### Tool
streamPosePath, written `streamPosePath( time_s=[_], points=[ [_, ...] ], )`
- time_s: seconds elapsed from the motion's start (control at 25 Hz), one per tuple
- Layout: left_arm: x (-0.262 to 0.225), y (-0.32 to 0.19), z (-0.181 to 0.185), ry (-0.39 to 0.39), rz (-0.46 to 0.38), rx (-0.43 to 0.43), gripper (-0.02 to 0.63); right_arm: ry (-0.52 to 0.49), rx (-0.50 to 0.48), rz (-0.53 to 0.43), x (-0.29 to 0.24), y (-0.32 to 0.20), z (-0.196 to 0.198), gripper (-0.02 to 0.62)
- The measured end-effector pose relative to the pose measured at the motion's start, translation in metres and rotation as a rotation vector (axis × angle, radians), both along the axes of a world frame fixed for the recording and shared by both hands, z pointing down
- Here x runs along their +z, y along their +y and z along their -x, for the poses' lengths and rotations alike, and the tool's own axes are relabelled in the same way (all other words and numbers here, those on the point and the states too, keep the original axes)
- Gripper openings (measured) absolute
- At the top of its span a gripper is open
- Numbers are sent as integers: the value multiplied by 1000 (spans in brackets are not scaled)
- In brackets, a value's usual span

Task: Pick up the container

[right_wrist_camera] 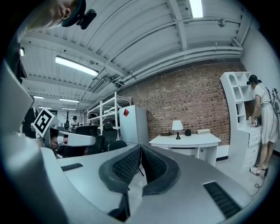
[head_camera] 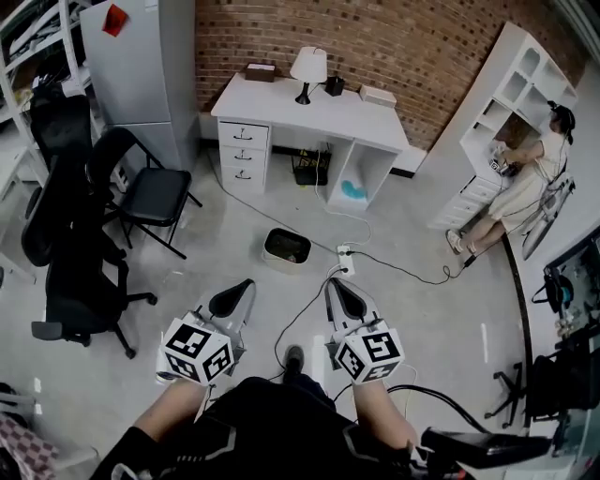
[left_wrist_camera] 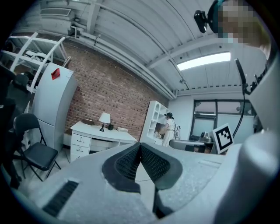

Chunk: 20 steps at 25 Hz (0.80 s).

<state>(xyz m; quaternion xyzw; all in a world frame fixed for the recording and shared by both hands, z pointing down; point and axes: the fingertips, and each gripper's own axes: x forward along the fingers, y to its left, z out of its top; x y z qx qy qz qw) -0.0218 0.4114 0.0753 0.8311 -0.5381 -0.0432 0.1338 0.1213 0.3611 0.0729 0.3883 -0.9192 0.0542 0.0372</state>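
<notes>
Step in hand looks like the approach: we'd close in on the container (head_camera: pixel 281 263), drop low and spread 1 claw before meeting its rim. Left gripper (head_camera: pixel 234 302) and right gripper (head_camera: pixel 345 298) are both clenched on nothing, at lower centre of the head view. The container sits on the floor at frame centre, above and between the 2, well apart. Neither gripper view shows it.

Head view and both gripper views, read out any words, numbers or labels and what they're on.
No readable words or numbers anywhere.
Left marker cube, right marker cube: black-and-white square patterns only, no letters.
Red sticker on the fridge: too small to read.
</notes>
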Motion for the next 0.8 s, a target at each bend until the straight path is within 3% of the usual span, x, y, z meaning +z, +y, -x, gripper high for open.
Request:
streamPosePath(
  time_s=[0.12,0.44,0.8],
  points=[
    [-10,-28,-7,38,-8,-29,9,-12,-26,-5,-7,-35,-11,8],
    [-9,-92,-39,-7,22,-70,9,-48,-63,13,-4,-105,-41,8],
    [-12,-146,-65,15,30,-122,9,-47,-122,32,1,-157,-66,9]
  ],
)
